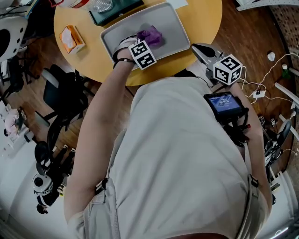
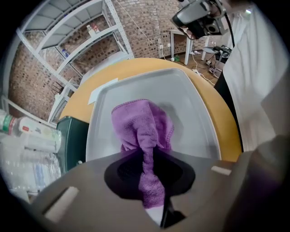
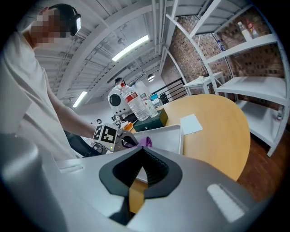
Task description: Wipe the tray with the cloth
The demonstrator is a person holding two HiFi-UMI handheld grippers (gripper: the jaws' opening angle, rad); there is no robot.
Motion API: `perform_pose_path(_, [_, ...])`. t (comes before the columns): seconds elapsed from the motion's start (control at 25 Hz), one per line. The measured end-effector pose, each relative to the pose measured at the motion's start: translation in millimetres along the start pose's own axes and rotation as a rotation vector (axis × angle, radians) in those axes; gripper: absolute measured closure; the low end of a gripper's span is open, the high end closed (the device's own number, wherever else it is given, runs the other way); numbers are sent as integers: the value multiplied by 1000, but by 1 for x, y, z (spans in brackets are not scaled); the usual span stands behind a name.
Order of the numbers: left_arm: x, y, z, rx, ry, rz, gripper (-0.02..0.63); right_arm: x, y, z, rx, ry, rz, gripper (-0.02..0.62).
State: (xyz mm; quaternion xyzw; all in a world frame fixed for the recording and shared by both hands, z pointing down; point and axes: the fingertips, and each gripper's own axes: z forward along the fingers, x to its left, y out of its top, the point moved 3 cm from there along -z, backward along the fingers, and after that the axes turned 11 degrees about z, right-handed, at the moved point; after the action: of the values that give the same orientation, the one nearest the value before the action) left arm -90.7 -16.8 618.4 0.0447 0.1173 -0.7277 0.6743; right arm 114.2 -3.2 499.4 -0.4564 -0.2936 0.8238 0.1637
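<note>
A grey tray (image 1: 174, 21) lies on the round wooden table (image 1: 205, 18). On the tray's near-left part rests a crumpled purple cloth (image 1: 150, 35). My left gripper (image 1: 139, 39) reaches over the tray's near edge and is shut on the cloth. In the left gripper view a fold of the cloth (image 2: 144, 129) runs between the jaws of the left gripper (image 2: 148, 170), and the rest spreads on the tray (image 2: 192, 104). My right gripper (image 1: 200, 48) hovers off the table's near-right edge, apart from the tray. Its jaws (image 3: 143, 164) meet at the tips with nothing between them.
A dark green box (image 1: 114, 11) and an orange packet (image 1: 71, 39) sit on the table left of the tray. Water bottles (image 3: 136, 102) stand beyond the box, and a white sheet (image 3: 190, 123) lies past the tray. Chairs (image 1: 60, 93) stand left; cables (image 1: 261, 88) lie right.
</note>
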Motion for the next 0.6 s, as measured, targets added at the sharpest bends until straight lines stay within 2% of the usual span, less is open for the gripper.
perform_pose_path(0.4, [-40, -113, -18, 26, -22, -70, 552, 23, -8, 21, 19, 29, -25, 592])
perform_pose_path(0.6, [-46, -139, -21, 10, -38, -140, 552, 29, -13, 22, 25, 24, -34, 594])
